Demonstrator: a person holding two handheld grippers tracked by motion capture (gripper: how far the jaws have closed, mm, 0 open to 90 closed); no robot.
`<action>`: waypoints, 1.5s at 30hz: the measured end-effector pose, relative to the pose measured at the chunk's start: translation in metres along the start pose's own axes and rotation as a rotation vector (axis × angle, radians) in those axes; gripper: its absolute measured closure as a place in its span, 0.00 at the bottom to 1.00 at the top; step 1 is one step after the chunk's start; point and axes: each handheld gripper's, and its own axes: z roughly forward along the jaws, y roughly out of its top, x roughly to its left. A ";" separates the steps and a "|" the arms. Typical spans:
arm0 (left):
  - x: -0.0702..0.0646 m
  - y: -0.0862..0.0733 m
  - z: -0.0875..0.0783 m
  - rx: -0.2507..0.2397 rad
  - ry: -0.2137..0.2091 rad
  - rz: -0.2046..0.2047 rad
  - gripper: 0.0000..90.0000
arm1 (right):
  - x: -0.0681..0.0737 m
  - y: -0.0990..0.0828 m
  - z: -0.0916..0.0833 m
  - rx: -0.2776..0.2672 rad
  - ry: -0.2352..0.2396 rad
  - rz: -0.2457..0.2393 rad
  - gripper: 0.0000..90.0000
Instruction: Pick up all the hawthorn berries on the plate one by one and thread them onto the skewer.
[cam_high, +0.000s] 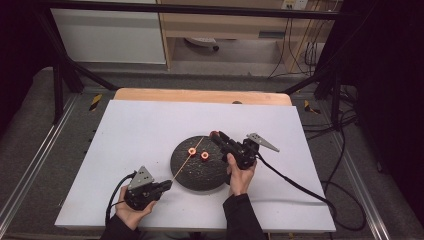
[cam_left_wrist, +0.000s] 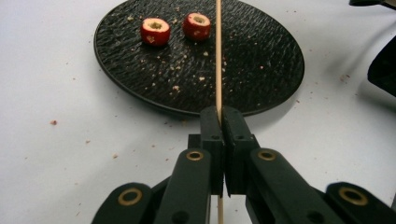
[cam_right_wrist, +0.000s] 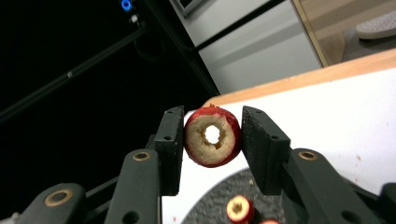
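A black round plate (cam_high: 200, 176) lies in the middle of the white table, with two red cored fruit pieces (cam_high: 191, 151) (cam_high: 205, 156) on it. My left gripper (cam_high: 169, 184), near the table's front left, is shut on a thin wooden skewer (cam_high: 187, 159) that slants up over the plate. In the left gripper view the skewer (cam_left_wrist: 218, 56) runs straight out between the closed jaws (cam_left_wrist: 219, 114) above the plate (cam_left_wrist: 261, 60). My right gripper (cam_high: 216, 135), raised at the plate's far right rim, is shut on a third cored fruit piece (cam_right_wrist: 213, 136), its hole facing the camera.
Crumbs are scattered on the plate and on the white board (cam_high: 140, 130) near it. A wooden edge (cam_high: 200, 95) runs along the back. Black frame struts (cam_high: 60, 75) and cables (cam_high: 300, 187) lie at the sides.
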 end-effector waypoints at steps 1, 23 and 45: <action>-0.001 0.000 0.001 -0.005 0.000 -0.002 0.98 | 0.000 0.001 0.001 -0.010 0.003 0.005 0.68; -0.022 0.013 0.018 -0.047 -0.008 -0.009 0.98 | -0.004 0.005 0.005 -0.133 0.031 0.054 0.68; -0.028 0.017 0.023 -0.082 0.006 -0.043 0.98 | -0.003 -0.002 0.006 -0.145 0.062 0.092 0.68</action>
